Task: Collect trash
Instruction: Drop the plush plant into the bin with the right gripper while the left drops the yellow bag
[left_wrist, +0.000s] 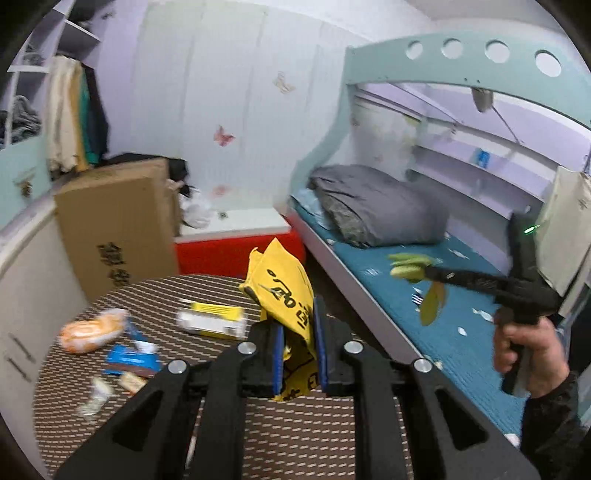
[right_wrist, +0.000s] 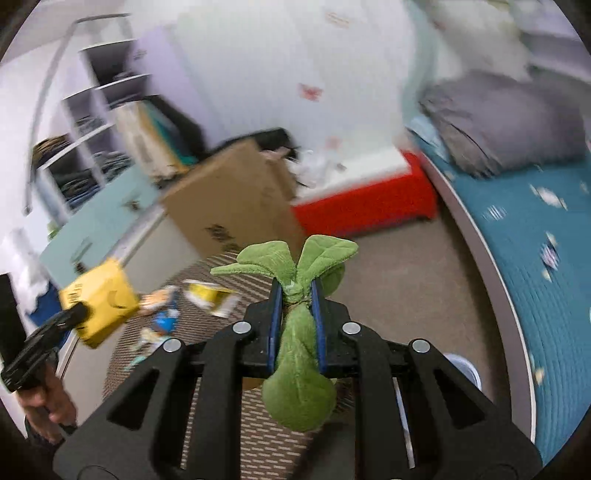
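Currently mid-carry: left gripper pinching yellow bag, right gripper clamping green plush; next likely bag it.

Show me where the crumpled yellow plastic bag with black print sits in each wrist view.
Left wrist: yellow plastic bag, centre, pinched in the left gripper.
Right wrist: same bag, lower left, at the far gripper's tip.
Shared landmark: red box with white top, against the wall beside the bed.
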